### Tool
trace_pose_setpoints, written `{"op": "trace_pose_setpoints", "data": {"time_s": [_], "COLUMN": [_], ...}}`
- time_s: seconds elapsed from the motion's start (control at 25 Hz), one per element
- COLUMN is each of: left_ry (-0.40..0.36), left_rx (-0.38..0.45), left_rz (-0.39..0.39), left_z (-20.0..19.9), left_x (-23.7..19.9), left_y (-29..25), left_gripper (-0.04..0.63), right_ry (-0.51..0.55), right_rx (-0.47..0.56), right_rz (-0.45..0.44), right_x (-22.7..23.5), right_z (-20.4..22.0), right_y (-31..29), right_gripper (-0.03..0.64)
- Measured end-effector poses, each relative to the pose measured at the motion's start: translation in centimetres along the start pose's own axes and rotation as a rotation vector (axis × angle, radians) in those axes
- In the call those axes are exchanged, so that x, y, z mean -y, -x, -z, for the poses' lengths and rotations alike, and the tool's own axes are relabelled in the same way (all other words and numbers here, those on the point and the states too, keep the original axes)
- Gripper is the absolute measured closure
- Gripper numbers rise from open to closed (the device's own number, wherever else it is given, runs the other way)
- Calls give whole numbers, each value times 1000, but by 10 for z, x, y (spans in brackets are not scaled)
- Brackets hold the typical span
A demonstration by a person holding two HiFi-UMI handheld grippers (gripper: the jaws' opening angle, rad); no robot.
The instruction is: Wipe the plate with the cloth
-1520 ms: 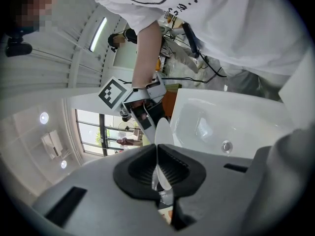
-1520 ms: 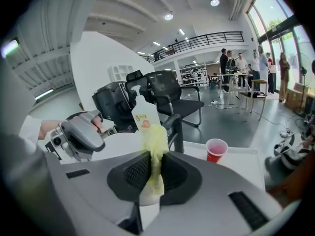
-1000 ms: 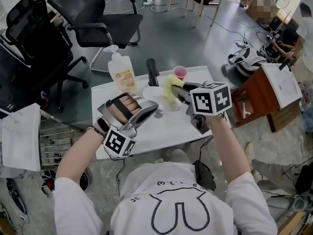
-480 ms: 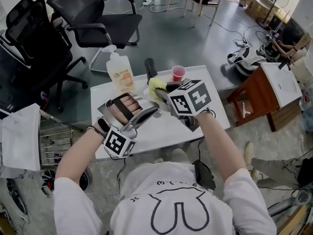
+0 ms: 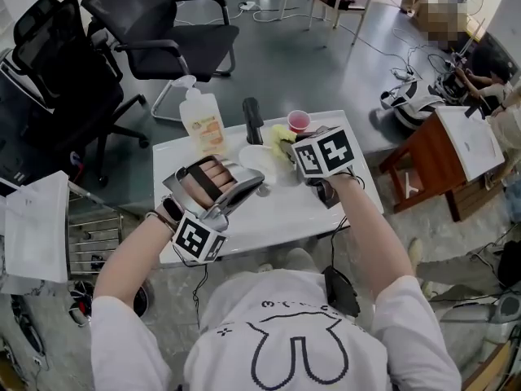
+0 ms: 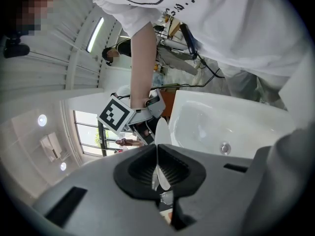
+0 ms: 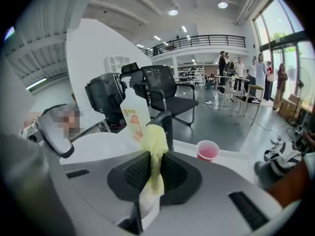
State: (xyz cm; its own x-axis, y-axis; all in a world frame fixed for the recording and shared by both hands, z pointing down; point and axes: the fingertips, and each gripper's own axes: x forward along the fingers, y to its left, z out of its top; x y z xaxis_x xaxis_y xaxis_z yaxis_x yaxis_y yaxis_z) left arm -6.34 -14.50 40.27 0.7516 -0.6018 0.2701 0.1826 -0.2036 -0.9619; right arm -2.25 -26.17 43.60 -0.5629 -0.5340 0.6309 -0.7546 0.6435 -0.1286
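The cloth has swung back to the right since half a second ago. It now hangs at the far right edge of the plate, pinched tight in the right gripper. The left gripper has not shifted; it is clamped on the plate's near rim, holding it over the desk. A soap bottle and a pink cup stand behind.
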Motion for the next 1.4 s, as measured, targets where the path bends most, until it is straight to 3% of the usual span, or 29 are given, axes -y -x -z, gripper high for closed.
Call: {"op": "trace_pose_setpoints", "data": {"time_s": [0.28,0.4,0.56,0.72,0.92,1.24,1.4], "left_ry": [5,3,-9,-55,-106,-133,-136], "left_rx": [-3,2,14,30,30,31,29], "left_rz": [4,4,0,-4,20,39,33], "left_z": [4,5,4,-1,0,-3,-4], "left_x": [1,0,-1,-1,4,8,9], "left_y": [-3,-4,-5,-7,-5,-5,-3], "left_gripper": [577,577,577,577,577,577,577], "right_ry": [-85,-45,78,151,146,218,205], "right_rx": [131,158,95,37,21,-54,-70], "right_rz": [-122,-239,-350,-336,-350,-349,-331], "right_x": [-16,-40,-77,-88,-91,-94,-84], "right_z": [-22,-32,-29,-21,-24,-34,-38], "right_y": [39,57,65,53,35,2,-14], "right_gripper": [566,566,566,566,566,566,566]}}
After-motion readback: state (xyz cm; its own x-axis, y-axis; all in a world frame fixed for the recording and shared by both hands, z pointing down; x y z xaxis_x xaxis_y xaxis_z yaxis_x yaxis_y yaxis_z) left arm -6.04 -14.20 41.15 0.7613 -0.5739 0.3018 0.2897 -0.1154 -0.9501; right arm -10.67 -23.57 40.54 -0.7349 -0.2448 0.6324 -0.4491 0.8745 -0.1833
